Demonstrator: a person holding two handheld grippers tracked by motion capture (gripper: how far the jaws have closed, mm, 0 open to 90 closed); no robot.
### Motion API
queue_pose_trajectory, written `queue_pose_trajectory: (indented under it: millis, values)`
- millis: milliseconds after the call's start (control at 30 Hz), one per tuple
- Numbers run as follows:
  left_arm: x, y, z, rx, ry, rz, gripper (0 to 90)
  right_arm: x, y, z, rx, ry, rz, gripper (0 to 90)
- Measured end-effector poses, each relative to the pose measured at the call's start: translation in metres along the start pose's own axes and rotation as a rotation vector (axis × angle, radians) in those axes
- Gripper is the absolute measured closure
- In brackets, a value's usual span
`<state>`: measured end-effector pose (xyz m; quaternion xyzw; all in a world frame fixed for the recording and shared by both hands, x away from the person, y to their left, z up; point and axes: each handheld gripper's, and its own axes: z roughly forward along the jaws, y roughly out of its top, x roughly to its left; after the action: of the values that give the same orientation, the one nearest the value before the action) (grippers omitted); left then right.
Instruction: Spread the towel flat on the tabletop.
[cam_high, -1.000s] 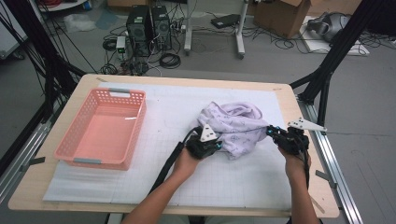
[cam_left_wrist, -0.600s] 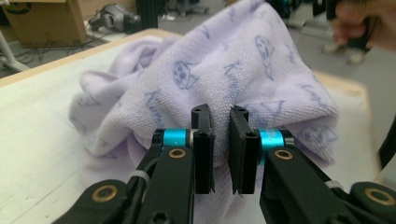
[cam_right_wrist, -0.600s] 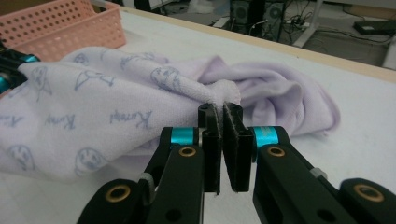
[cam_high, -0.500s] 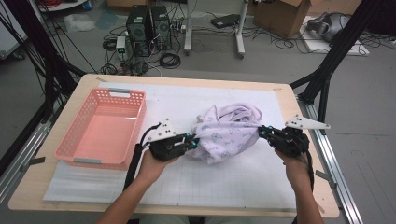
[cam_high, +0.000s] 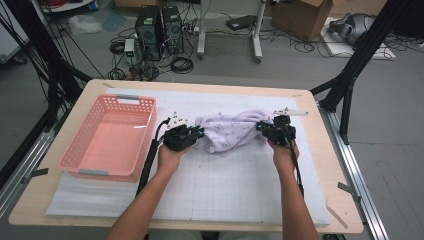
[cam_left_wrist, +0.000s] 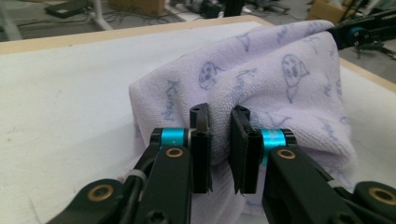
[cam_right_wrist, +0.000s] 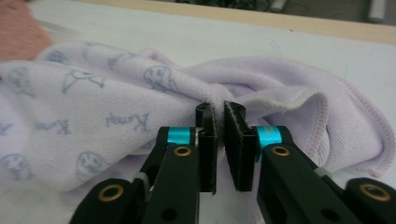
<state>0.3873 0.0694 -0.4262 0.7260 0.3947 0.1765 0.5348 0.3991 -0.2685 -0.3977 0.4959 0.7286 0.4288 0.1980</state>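
Note:
A lilac towel (cam_high: 230, 132) printed with small blue faces lies pulled out lengthwise on the white gridded mat (cam_high: 240, 185). My left gripper (cam_high: 199, 134) holds its left end and my right gripper (cam_high: 261, 127) its right end. In the left gripper view a thick fold of towel (cam_left_wrist: 280, 70) fills the gap between the jaws of the left gripper (cam_left_wrist: 219, 114). In the right gripper view the right gripper (cam_right_wrist: 220, 109) pinches a gathered ridge of towel (cam_right_wrist: 93, 102) at the jaw tips. Both pairs of jaws have just been opening a little, with cloth still between them.
A pink plastic basket (cam_high: 127, 100) stands to the left of the mat, close to my left hand. The wooden table edge (cam_high: 320, 150) runs just right of my right hand. Cables, computer cases and boxes lie on the floor beyond the table.
The two hands have drawn apart, the left one well to the left. The towel has gone from a bunched heap to a stretched band between the grippers.

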Motion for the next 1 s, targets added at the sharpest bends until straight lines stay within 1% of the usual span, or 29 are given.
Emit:
queue_pose_trajectory:
  millis: [33, 67, 100, 133, 167, 200, 233, 267, 300, 333, 400, 433, 467, 567, 600, 667, 733, 833, 900, 933, 1000]
  values:
    - [0.001, 0.0, 0.0, -0.004, 0.018, -0.003, 72.5, -0.001, -0.001, 0.004, 0.01, -0.009, 0.006, 76.5]
    - [0.001, 0.0, 0.0, -0.003, 0.019, -0.008, 66.0, -0.002, -0.002, 0.006, 0.019, -0.016, 0.018, 69.5]
    - [0.002, 0.0, -0.002, 0.008, 0.001, -0.004, 62.4, -0.003, -0.003, 0.006, 0.023, -0.016, 0.03, 65.7]
    - [0.002, -0.001, -0.004, 0.02, -0.015, 0.01, 59.1, -0.005, -0.005, 0.004, 0.012, 0.006, 0.047, 65.4]
    - [0.001, -0.002, -0.006, 0.028, -0.024, 0.029, 54.4, -0.006, -0.006, 0.001, 0.019, 0.017, 0.045, 62.4]
    - [-0.001, -0.003, -0.009, 0.045, -0.03, 0.044, 51.3, -0.006, -0.006, -0.003, 0.025, 0.013, 0.029, 60.7]
    - [-0.003, -0.004, -0.012, 0.058, -0.035, 0.062, 48.0, -0.005, -0.006, -0.009, 0.022, 0.018, 0.013, 60.8]
    - [-0.005, -0.005, -0.015, 0.052, -0.039, 0.078, 45.2, -0.003, -0.006, -0.015, 0.003, 0.014, -0.012, 60.8]
    - [-0.007, -0.006, -0.019, 0.047, -0.04, 0.088, 45.9, -0.003, -0.006, -0.021, -0.009, 0.011, -0.025, 59.9]
    - [-0.009, -0.007, -0.022, 0.043, -0.041, 0.095, 47.3, -0.003, -0.006, -0.026, -0.016, 0.011, -0.025, 57.5]
    - [-0.011, -0.011, -0.027, 0.056, -0.043, 0.117, 49.0, -0.003, -0.008, -0.036, -0.034, -0.012, -0.001, 52.2]
    - [-0.012, -0.013, -0.029, 0.067, -0.042, 0.13, 49.2, -0.004, -0.009, -0.042, -0.047, -0.013, 0.012, 51.8]
    - [-0.012, -0.016, -0.031, 0.083, -0.038, 0.149, 49.4, -0.004, -0.01, -0.048, -0.064, -0.003, 0.018, 51.9]
    - [-0.009, -0.021, -0.029, 0.123, -0.038, 0.136, 48.8, -0.002, -0.015, -0.065, -0.09, 0.006, -0.001, 55.0]
    - [-0.008, -0.022, -0.028, 0.131, -0.032, 0.133, 48.5, -0.001, -0.019, -0.07, -0.098, -0.005, -0.016, 55.2]
    - [-0.009, -0.024, -0.023, 0.136, -0.022, 0.133, 46.8, 0.001, -0.032, -0.076, -0.107, -0.04, -0.049, 57.9]
    - [-0.009, -0.027, -0.018, 0.156, -0.022, 0.136, 46.7, 0.0, -0.049, -0.074, -0.072, -0.034, -0.061, 59.9]
    - [-0.009, -0.031, -0.011, 0.188, -0.036, 0.139, 46.3, 0.002, -0.068, -0.063, -0.011, -0.014, -0.077, 60.3]
    - [-0.009, -0.03, -0.009, 0.201, -0.042, 0.149, 46.3, 0.006, -0.072, -0.056, 0.011, -0.009, -0.098, 59.9]
    - [-0.01, -0.03, -0.009, 0.202, -0.047, 0.147, 46.3, 0.008, -0.072, -0.052, 0.016, 0.006, -0.101, 59.4]
    - [-0.009, -0.03, -0.008, 0.214, -0.054, 0.149, 46.7, 0.016, -0.072, -0.043, 0.043, 0.029, -0.139, 59.3]
